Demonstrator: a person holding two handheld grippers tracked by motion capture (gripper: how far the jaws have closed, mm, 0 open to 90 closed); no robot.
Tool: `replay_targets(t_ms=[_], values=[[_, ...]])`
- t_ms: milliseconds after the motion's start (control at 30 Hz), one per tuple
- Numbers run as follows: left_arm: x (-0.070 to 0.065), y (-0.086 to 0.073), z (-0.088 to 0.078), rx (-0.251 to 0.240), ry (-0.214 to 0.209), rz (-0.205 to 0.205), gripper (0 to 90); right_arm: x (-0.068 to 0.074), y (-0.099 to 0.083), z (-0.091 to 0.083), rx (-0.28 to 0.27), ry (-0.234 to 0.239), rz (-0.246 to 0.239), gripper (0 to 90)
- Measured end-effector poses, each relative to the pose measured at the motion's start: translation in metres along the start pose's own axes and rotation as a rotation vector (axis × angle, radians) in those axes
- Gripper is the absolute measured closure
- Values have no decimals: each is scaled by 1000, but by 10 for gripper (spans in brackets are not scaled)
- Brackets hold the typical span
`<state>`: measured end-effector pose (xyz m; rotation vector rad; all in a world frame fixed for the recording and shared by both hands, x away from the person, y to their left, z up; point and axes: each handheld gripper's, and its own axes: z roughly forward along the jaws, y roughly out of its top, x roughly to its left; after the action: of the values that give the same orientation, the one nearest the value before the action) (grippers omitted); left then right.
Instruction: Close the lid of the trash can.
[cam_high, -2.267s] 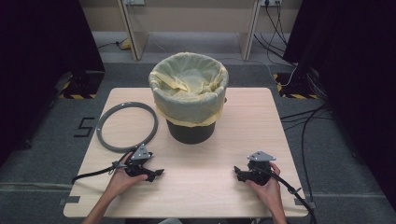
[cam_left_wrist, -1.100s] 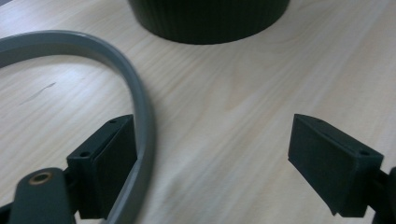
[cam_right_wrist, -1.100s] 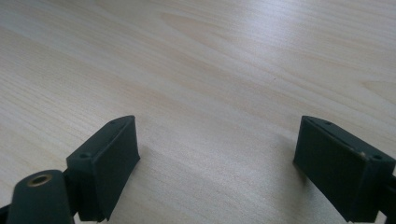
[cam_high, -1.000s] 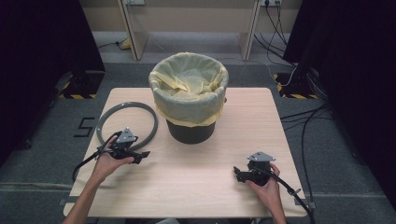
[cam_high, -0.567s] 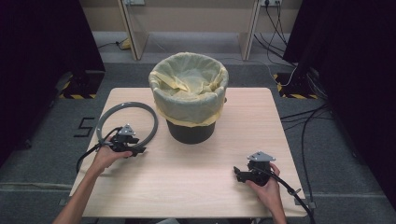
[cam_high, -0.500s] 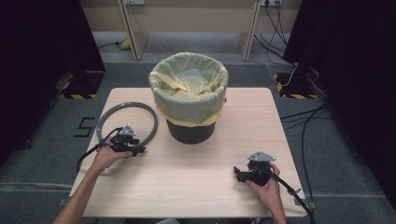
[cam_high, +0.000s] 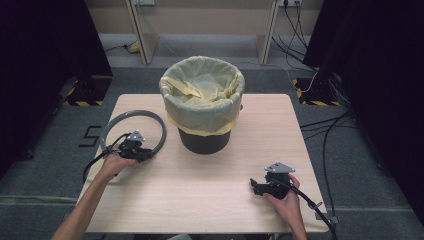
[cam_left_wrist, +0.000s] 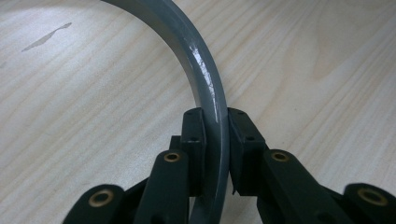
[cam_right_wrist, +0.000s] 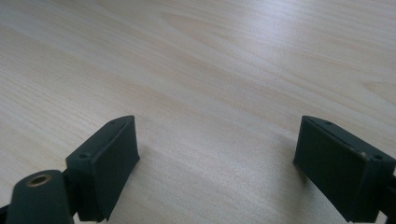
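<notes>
Left gripper (cam_high: 141, 153): at 9 o'clock on the table (cam_high: 260, 130), held in the person's left hand (cam_high: 117, 164). Jaws have just been closing and are now clamped on the grey ring (cam_high: 159, 129); in the left gripper view both pads press the band of the grey ring (cam_left_wrist: 205, 88) from either side, and the band curves away toward 11 o'clock over bare wood.
Grey ring: lies flat near the table's 9 to 10 o'clock edge, gripped at its near arc, just beside the bin.
Right gripper (cam_high: 256, 187): at 5 o'clock on the table, in the right hand (cam_high: 287, 200), well apart from the ring. Jaws spread wide with nothing between them, wood grain visible between the pads (cam_right_wrist: 109, 158).
Bin (cam_high: 204, 140): dark, upright, at 12 o'clock of table centre, lined with a pale yellow bag (cam_high: 200, 100) folded over its rim.
</notes>
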<state>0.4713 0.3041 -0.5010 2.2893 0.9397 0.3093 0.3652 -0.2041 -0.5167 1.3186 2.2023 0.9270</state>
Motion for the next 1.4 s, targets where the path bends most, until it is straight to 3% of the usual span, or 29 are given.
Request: replay_targets(t_ms=[133, 300, 367, 700, 1067, 1400], values=[[6, 6, -8, -23, -11, -28, 780, 0, 0, 0, 0, 3, -1, 139], [12, 18, -27, -54, -9, -33, 783, -1, 0, 0, 0, 4, -4, 139], [12, 24, -35, -54, -13, -11, 784, 0, 0, 0, -2, 4, -3, 139], [17, 49, -64, -83, -21, 7, 787, -1, 0, 0, -2, 4, -3, 139], [22, 84, -102, -121, 29, 47, 788, -1, 0, 0, -3, 4, -3, 139], [19, 132, -152, -199, 77, 88, 788, -1, 0, 0, -3, 4, -3, 139]])
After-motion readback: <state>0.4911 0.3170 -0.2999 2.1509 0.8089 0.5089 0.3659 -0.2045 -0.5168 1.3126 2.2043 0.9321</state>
